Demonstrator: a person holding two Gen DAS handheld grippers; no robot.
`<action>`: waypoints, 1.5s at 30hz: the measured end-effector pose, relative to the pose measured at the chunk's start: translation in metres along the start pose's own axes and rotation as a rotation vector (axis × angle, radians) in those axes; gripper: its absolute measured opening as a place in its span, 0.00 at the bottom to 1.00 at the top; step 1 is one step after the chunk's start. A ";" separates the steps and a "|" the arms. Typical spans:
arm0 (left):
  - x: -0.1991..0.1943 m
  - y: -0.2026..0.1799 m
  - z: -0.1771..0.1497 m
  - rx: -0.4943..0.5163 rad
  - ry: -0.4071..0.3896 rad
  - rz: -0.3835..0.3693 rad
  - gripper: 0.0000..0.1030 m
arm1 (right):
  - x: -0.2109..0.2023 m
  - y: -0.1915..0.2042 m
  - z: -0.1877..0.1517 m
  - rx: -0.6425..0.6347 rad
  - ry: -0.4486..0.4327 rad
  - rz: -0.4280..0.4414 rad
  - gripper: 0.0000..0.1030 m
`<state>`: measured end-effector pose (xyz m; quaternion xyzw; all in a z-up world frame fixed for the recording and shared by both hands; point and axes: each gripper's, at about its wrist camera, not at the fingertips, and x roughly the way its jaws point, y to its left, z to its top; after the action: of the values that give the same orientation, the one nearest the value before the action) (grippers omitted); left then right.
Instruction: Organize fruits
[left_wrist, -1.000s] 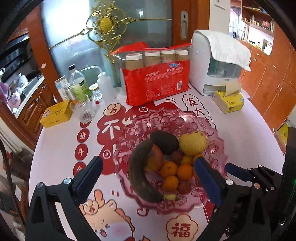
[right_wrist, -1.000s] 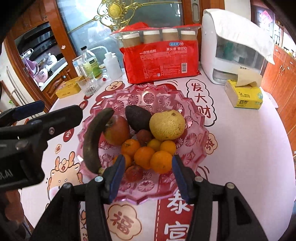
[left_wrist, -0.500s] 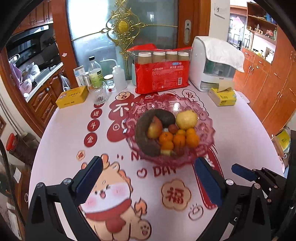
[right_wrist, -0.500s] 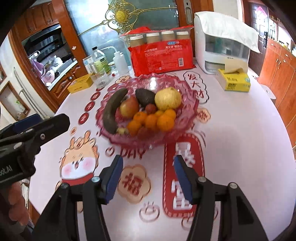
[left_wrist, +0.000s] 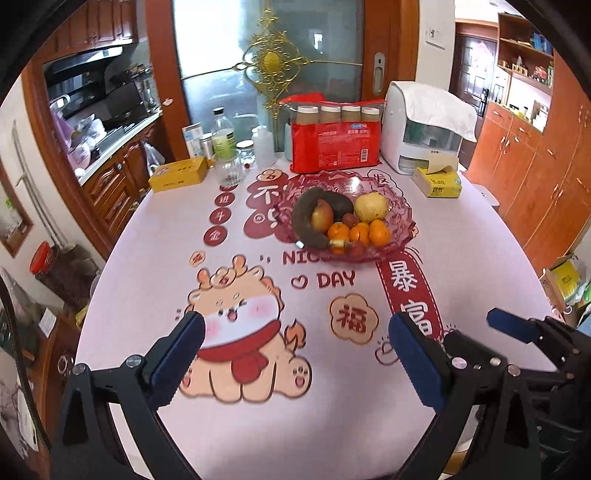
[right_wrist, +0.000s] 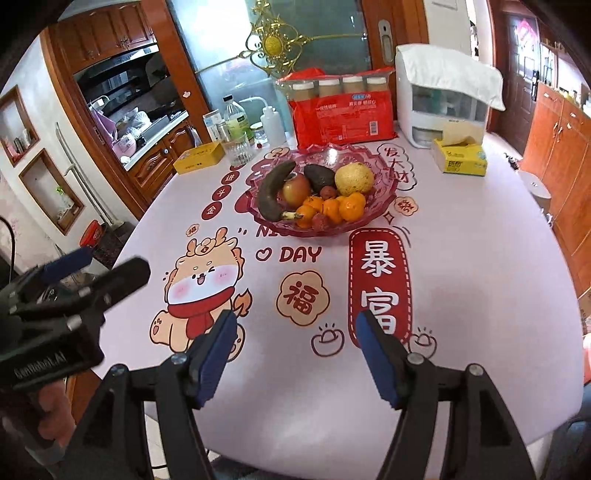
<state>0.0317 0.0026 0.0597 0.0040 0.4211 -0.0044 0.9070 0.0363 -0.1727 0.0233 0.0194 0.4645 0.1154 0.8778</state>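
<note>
Both hand-held grippers, left (left_wrist: 295, 354) and right (right_wrist: 295, 350), gape empty, right just widened, well short of the fruit bowl (right_wrist: 380, 206) on the table (right_wrist: 461, 258); kitchen probably behind.

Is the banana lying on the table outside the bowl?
No, the banana lies inside the pink bowl, curled along its left side beside the apple.

Pale pink table (right_wrist: 461, 258) printed with red banners, red discs, white characters and a cream cartoon dragon in a red scarf. Translucent pink patterned bowl (right_wrist: 384, 188) with a brown-black banana (right_wrist: 271, 194), red-yellow apple (right_wrist: 295, 188), dark avocado (right_wrist: 319, 175), yellow pear (right_wrist: 354, 180) and orange tangerines (right_wrist: 351, 206). Far off, red packet (right_wrist: 341, 122), yellow tissue box (right_wrist: 460, 160).
</note>
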 end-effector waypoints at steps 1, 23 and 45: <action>-0.004 0.002 -0.004 -0.012 0.001 0.006 0.96 | -0.006 0.003 -0.002 -0.002 -0.007 -0.009 0.66; -0.029 0.002 -0.043 -0.059 0.031 0.058 0.96 | -0.046 0.020 -0.031 -0.013 -0.062 -0.044 0.68; -0.019 -0.005 -0.043 -0.064 0.056 0.051 0.96 | -0.044 0.013 -0.030 -0.020 -0.071 -0.049 0.68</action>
<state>-0.0135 -0.0018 0.0469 -0.0140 0.4462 0.0323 0.8942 -0.0148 -0.1717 0.0443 0.0035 0.4321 0.0979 0.8965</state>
